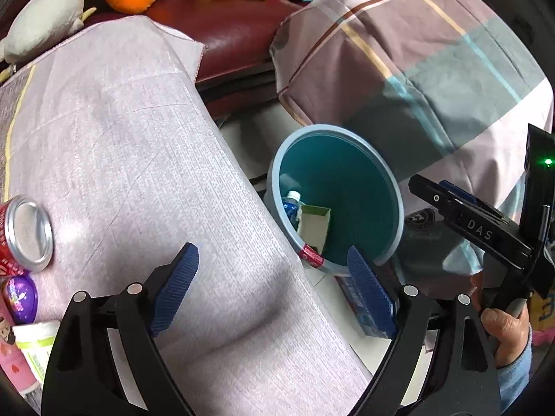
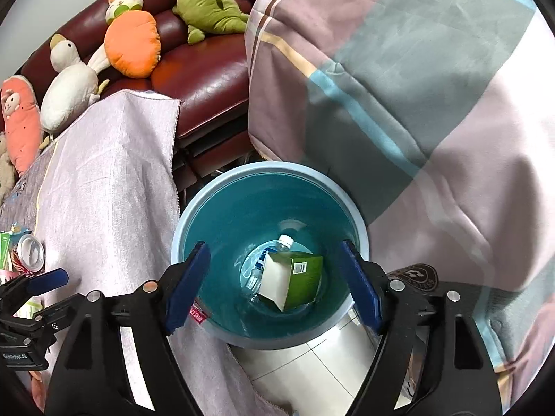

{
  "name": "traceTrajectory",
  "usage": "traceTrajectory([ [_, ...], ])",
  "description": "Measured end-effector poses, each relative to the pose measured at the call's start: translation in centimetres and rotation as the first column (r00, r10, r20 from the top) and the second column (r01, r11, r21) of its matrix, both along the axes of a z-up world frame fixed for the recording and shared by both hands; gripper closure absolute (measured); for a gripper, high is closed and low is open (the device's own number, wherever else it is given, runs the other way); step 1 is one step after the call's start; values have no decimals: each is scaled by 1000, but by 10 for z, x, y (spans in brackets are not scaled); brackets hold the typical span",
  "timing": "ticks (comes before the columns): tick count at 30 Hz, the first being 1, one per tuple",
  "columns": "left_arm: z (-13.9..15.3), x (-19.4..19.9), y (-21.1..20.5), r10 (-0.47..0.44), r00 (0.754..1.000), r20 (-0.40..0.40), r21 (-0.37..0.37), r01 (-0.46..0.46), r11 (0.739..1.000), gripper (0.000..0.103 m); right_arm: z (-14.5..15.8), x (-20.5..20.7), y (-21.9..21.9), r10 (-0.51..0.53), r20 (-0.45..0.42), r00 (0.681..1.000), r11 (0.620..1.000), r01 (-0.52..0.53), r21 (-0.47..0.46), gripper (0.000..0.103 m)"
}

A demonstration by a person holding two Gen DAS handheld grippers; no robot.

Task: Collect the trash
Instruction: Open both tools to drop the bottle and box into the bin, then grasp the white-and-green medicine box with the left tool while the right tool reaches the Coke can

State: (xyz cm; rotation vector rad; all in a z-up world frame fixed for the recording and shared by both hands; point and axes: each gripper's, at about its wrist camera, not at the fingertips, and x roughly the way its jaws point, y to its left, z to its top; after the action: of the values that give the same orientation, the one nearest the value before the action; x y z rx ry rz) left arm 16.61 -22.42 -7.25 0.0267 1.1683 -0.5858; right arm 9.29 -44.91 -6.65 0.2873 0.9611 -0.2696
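The can [image 1: 22, 234] lay on its side on the cloth [image 1: 138, 159], base end facing the left camera, at nine o'clock from the left gripper [image 1: 274, 287], whose fingers stood apart and empty. That hand was nearer. The right gripper [image 2: 277, 280], also spread and empty, hung over the bin [image 2: 357, 222], which held a carton [image 2: 295, 282] and bottle [image 2: 285, 242].

the right gripper [image 1: 480, 228], seen at 3 o'clock in the left wrist view, bears the white letters "das" on its black body. the left gripper [image 2: 24, 355], at 8 o'clock in the right wrist view, carries a small label reading "genrobot.ai". the green box [image 2: 295, 282] in the bin [image 2: 360, 228] shows a barcode, digits too small to read.
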Motion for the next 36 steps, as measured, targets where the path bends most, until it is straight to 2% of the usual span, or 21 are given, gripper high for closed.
traceTrajectory([
  [9,23,-18,33,45,998,42,-24,-44,999,11,24,-16,30,35,11,999,999,-35,0,28],
  [19,53,-32,131,191,976,103,-32,-188,982,11,57,-12,105,187,29,982,982,-186,-38,25],
  [25,73,-32,209,311,936,164,-9,-313,950,11,58,-2,164,296,0,955,954,-296,-51,23],
  [30,72,-21,272,393,897,203,73,-414,907,11,59,10,213,399,-45,916,911,-402,-95,23],
  [32,64,-11,293,425,884,196,122,-452,884,11,60,15,228,434,-61,899,892,-438,-112,23],
  [36,51,5,316,450,880,154,146,-471,870,11,61,27,249,478,-89,874,866,-486,-117,23],
])
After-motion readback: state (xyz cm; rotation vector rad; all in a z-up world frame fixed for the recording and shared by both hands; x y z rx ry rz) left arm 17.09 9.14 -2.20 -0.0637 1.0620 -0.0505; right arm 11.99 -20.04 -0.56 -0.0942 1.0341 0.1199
